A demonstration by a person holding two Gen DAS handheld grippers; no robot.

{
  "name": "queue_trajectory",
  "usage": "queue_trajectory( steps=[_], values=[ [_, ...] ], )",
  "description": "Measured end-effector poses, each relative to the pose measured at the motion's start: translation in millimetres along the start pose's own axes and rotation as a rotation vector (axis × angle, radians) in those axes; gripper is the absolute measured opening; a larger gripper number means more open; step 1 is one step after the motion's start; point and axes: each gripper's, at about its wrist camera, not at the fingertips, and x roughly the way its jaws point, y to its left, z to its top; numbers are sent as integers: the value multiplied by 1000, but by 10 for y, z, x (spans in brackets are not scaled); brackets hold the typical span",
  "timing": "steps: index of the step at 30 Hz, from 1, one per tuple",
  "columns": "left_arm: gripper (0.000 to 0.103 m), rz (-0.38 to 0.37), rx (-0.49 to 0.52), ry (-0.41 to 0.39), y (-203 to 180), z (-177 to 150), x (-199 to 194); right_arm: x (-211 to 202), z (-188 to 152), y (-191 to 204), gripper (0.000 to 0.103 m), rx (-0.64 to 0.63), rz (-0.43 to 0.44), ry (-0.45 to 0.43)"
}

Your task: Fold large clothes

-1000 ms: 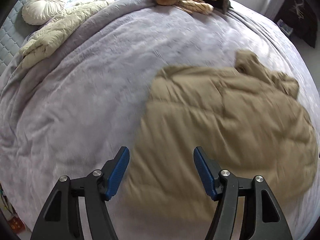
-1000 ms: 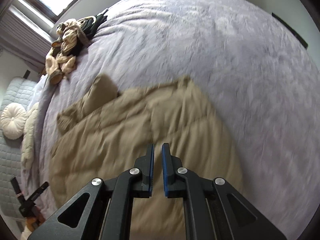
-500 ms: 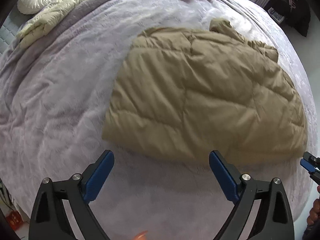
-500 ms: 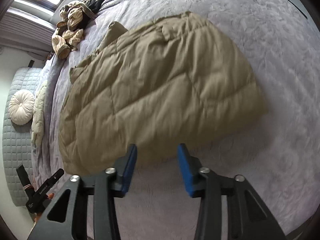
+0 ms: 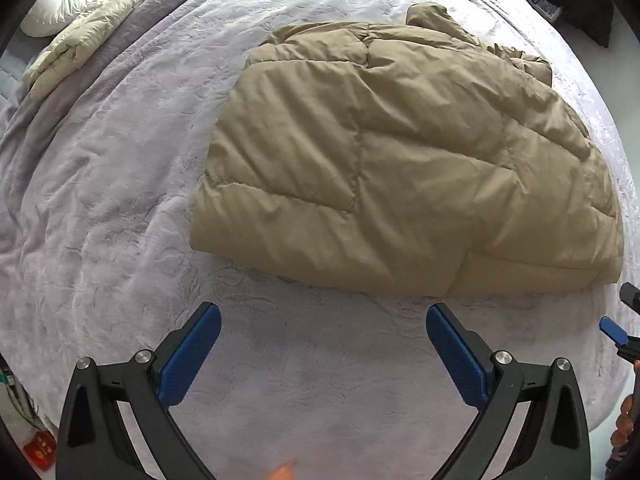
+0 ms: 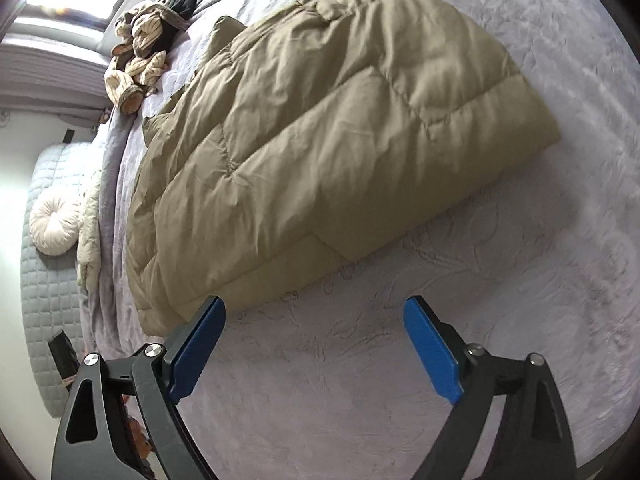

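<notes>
A tan quilted puffer jacket [image 5: 400, 160] lies folded on the lilac bedspread [image 5: 120, 200]; it also shows in the right wrist view [image 6: 320, 140]. My left gripper [image 5: 322, 314] is open and empty, hanging above the bedspread just short of the jacket's near edge. My right gripper [image 6: 314, 308] is open and empty, also just short of the jacket's near edge. Its tip shows at the right edge of the left wrist view [image 5: 618, 328].
A cream quilted garment [image 5: 84, 48] and a round white cushion [image 5: 60, 4] lie at the far left of the bed. A heap of beige striped and dark clothes [image 6: 148, 52] sits at the far end. The bed edge runs close on the right.
Both grippers pulled back from the jacket and opened wide; the right one was shut a second ago. The jacket now lies folded and still.
</notes>
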Motion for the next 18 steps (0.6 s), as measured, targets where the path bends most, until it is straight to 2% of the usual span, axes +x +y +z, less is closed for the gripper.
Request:
queue_trajectory(
  steps=[3,7,12,16,18],
  values=[
    [103,9,3,7,5,-19,47,12,2,-27,103,6,15,-10],
    [103,-26,-9,29,11,-28,117,64,10,-100,103,52,64,2],
    [103,-116,-61,48,60,-21,159,133,11,-247,103,116,106,26],
    [103,-266,-193,59,296,-8,250,136,22,-357,103,152,117,21],
    [103,-302,-255,84,414,-14,342,140,45,-427,103,179,149,28]
  ],
)
